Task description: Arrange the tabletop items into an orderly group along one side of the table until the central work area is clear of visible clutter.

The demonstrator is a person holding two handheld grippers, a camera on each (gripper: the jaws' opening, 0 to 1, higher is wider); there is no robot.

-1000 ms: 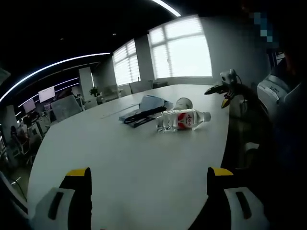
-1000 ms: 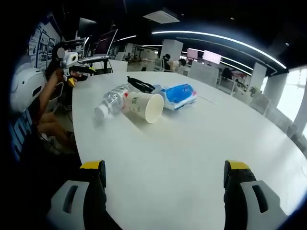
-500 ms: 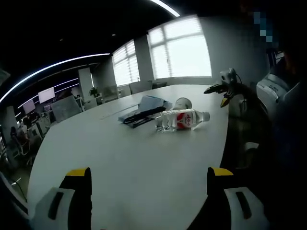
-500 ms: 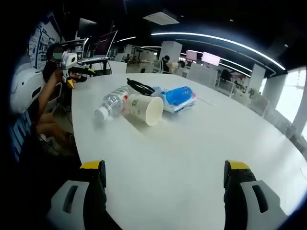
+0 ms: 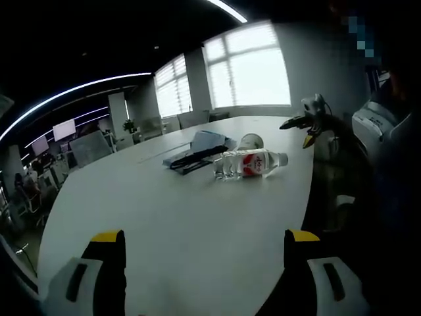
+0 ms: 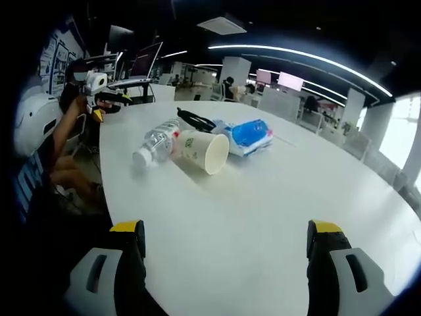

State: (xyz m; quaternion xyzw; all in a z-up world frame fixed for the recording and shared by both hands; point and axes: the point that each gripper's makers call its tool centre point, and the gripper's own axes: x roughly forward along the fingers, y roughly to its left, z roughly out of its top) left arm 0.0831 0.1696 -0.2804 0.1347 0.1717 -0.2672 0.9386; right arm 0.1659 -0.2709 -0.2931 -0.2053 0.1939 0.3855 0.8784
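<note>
A water bottle (image 6: 155,140), paper cup (image 6: 203,151) and blue tissue pack (image 6: 249,134) lie clustered on the white table (image 6: 263,217); left gripper (image 5: 205,253) and right gripper (image 6: 227,245) hover wide, empty

White oval table (image 6: 263,217), toppled paper cup (image 6: 204,151), lying water bottle (image 6: 156,139), blue packet (image 6: 250,133), black cable (image 6: 195,120)

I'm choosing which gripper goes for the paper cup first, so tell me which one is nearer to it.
Probably the right, though it's close. The cup lies on its side ahead of the open right gripper, mouth toward it. From the open left gripper, the cup sits behind the bottle, looking farther off.
</note>
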